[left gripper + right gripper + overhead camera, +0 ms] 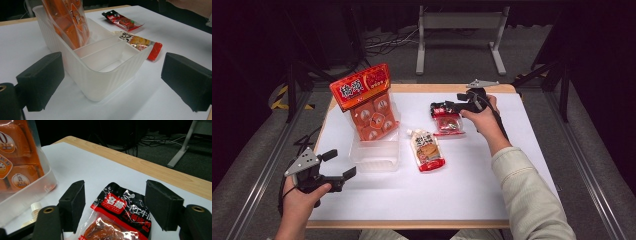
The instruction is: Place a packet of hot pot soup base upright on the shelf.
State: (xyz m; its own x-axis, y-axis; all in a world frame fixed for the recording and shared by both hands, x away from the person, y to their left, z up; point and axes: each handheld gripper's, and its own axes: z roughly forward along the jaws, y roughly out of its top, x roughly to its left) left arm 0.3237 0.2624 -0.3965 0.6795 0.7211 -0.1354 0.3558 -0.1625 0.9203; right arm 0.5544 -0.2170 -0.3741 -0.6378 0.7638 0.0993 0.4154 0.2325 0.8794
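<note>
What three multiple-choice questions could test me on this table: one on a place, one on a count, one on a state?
1. Where is the orange bag?
A. flat on the table
B. standing in the white bin
C. in the left hand-held gripper

2. How many packets lie flat on the table?
A. two
B. four
C. none

3. How is the right hand-held gripper?
A. shut on the bin
B. holding the spout pouch
C. open around the red-black packet

Answers:
1 B, since the bag rises from the bin's back section.
2 A, since they are the spout pouch and the red-black packet.
3 C, since its jaws stand apart either side of the packet.
</note>
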